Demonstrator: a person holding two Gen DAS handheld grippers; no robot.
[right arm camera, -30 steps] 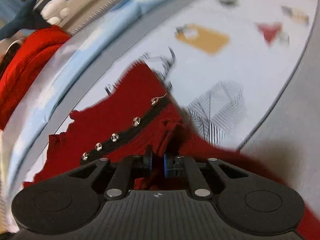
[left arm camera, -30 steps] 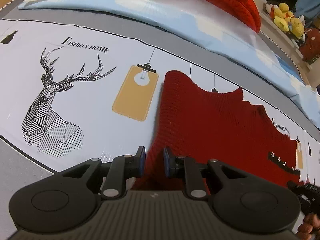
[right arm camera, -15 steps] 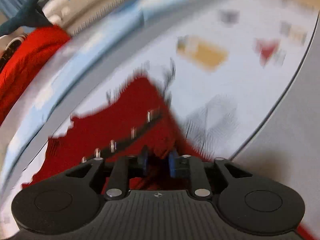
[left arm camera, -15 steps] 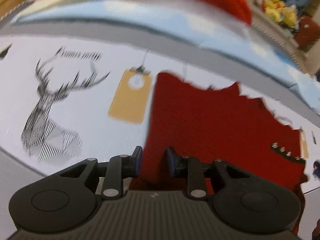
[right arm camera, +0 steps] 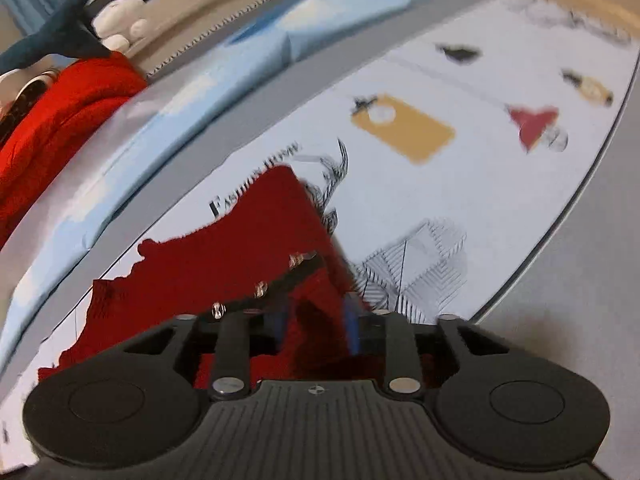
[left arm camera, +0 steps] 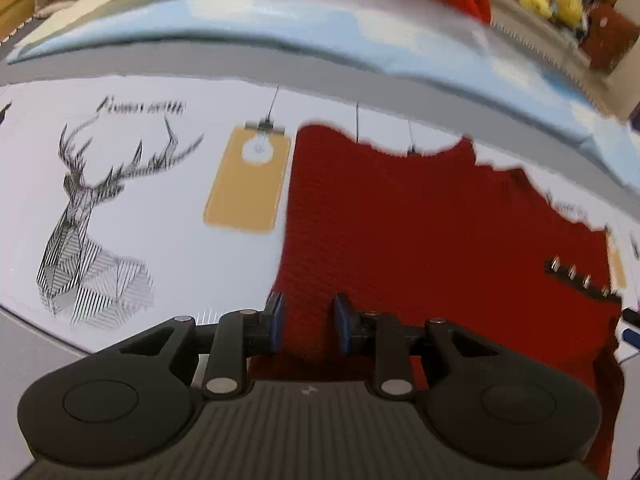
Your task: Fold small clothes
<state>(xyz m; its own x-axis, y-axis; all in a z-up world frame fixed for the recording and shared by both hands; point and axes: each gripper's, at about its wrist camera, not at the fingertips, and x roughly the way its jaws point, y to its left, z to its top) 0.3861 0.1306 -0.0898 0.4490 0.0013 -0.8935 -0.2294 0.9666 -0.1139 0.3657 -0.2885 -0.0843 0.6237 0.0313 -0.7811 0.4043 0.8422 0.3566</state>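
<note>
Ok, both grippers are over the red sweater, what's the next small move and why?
Probably lift both clear. The right gripper is opening over the sweater, the left gripper stands open above it, and the knit lies flat on the printed cloth.

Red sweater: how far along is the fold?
Done: the red sweater lies folded on the printed cloth, its studded black strip on top.
In hand: nothing gripped. The left gripper is open over the near edge; the right gripper is opening, knit between its fingers.
Left: any further fold.
</note>
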